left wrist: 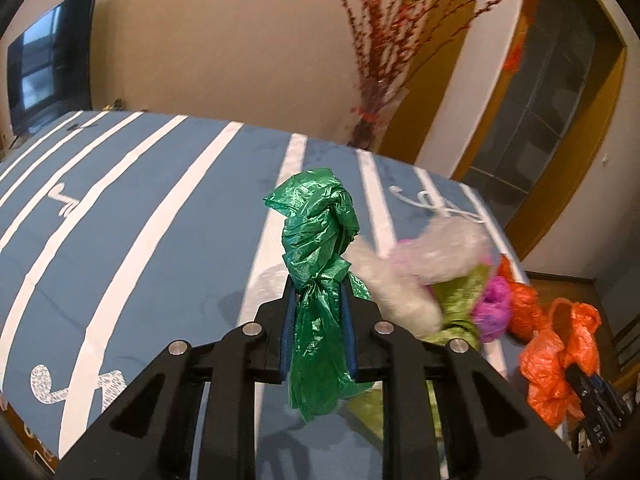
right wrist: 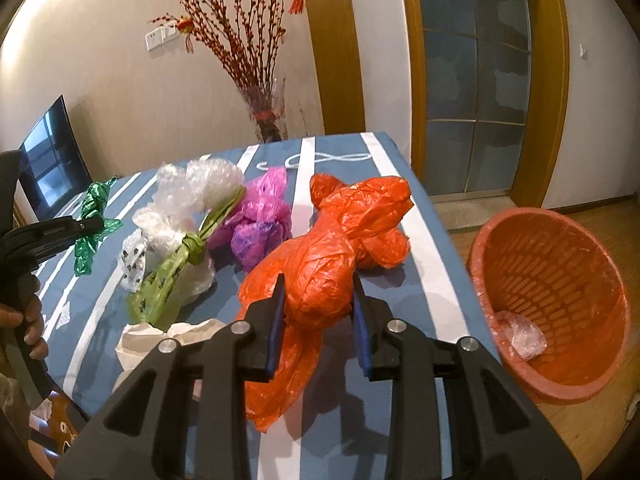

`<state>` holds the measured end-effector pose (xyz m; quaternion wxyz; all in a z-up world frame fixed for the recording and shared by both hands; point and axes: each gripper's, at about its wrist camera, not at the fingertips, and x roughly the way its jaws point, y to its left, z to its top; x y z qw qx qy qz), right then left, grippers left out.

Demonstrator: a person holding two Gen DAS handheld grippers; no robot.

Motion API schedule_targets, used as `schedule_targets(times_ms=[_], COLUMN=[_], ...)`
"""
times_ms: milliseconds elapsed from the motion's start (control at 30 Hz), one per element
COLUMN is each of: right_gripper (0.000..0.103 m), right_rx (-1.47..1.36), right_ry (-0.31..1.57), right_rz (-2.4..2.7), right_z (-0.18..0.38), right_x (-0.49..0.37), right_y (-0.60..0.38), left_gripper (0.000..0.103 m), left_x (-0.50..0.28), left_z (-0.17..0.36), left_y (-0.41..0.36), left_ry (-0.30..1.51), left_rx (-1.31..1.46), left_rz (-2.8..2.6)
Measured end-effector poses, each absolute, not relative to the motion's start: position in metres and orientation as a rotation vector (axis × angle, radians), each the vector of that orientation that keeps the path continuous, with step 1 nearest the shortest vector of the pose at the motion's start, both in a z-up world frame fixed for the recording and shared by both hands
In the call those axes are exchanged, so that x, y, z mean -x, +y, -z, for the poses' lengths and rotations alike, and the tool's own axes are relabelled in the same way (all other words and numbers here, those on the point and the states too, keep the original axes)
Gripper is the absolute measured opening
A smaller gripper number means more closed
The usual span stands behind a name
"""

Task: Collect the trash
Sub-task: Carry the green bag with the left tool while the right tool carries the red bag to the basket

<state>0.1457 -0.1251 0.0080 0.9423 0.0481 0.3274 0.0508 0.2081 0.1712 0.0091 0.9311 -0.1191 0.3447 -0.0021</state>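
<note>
Left gripper clamps the knotted green plastic bag above the striped table; right gripper clamps the crumpled orange plastic bag. Both appear light, soft, slippery: grip bunched knots.

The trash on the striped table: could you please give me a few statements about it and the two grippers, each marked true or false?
1. The left gripper is shut on the green bag. True.
2. The right gripper holds the pink bag. False: it is clamped on the orange bag; the pink bag lies on the table.
3. The orange basket stands on the table. False: it sits on the floor beside it.
4. The basket already holds a clear crumpled piece of plastic. True.
5. The olive-green bag is in the basket. False: it lies on the table among the white bags.
</note>
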Motion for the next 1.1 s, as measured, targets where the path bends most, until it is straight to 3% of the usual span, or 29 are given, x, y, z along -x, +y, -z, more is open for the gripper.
schedule_targets(times_ms=[500,1100], right_gripper=[0.03,0.03], right_rx=[-0.118,-0.15], right_ry=[0.578,0.534], right_rz=[-0.011,0.208], right_z=[-0.035,-0.042], right_x=[-0.114,-0.082], right_y=[-0.174,-0.272], left_gripper=[0.02,0.02], left_x=[-0.17,-0.161], left_z=[-0.051,-0.038], left_y=[0.074,-0.052], left_ry=[0.643,0.7], left_rx=[0.18,0.12], left_rz=[0.246,0.487])
